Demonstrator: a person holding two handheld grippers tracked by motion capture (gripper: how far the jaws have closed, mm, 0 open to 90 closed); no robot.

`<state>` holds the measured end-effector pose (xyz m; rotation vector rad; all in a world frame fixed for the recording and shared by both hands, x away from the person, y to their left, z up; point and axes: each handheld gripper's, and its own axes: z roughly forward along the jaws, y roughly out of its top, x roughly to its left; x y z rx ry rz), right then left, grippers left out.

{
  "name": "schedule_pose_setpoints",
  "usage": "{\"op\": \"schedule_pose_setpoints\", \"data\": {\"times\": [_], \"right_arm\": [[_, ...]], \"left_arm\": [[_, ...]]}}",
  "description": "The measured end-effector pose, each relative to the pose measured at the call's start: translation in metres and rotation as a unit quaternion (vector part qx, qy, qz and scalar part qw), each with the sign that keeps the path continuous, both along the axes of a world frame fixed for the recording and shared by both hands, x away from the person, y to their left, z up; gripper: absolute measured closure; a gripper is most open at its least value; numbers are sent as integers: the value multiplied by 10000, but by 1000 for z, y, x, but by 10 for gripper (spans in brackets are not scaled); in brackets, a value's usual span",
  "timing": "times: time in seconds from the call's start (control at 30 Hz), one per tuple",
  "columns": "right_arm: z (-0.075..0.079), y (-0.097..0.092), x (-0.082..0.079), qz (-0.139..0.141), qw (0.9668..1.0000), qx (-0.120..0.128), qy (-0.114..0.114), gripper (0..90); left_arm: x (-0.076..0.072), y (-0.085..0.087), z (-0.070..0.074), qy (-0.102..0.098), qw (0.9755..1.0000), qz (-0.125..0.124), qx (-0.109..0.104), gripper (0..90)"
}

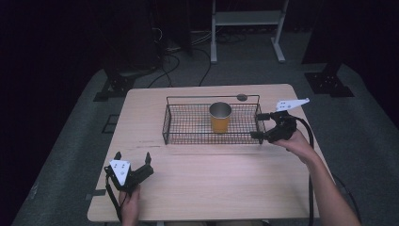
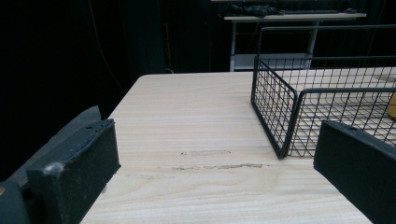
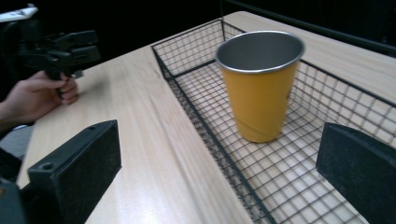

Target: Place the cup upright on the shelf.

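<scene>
An orange cup (image 1: 220,117) with a metal inside stands upright in a black wire basket (image 1: 188,123) on the far half of the table. In the right gripper view the cup (image 3: 259,84) rises ahead, just beyond the basket's mesh (image 3: 299,186). My right gripper (image 1: 258,125) is open at the basket's right end, jaws pointing left toward the cup. My left gripper (image 1: 132,157) is open near the table's front left corner, nothing between its jaws. The left gripper view looks across bare wood to the basket's near corner (image 2: 285,126).
The wooden table (image 1: 211,183) has free room in front of the basket. A small dark disc (image 1: 242,97) lies at the far edge behind the basket. Stands and cables sit on the floor beyond. The other hand and its gripper (image 3: 58,49) appear far left in the right gripper view.
</scene>
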<state>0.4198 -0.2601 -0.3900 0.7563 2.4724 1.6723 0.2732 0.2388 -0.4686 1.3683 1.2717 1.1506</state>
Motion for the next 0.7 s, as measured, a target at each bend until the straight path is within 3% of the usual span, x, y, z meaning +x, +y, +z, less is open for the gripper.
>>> {"op": "schedule_pose_setpoints", "data": {"times": [0.1,0.7], "right_arm": [[0,1,-3,-10,9999,1,-103,0],[-6,-5,-21,57,9999,22,-145,0]], "left_arm": [[0,0,0,-3,10000,4,-11,0],[0,-1,0,2,10000,-12,35,0]]}}
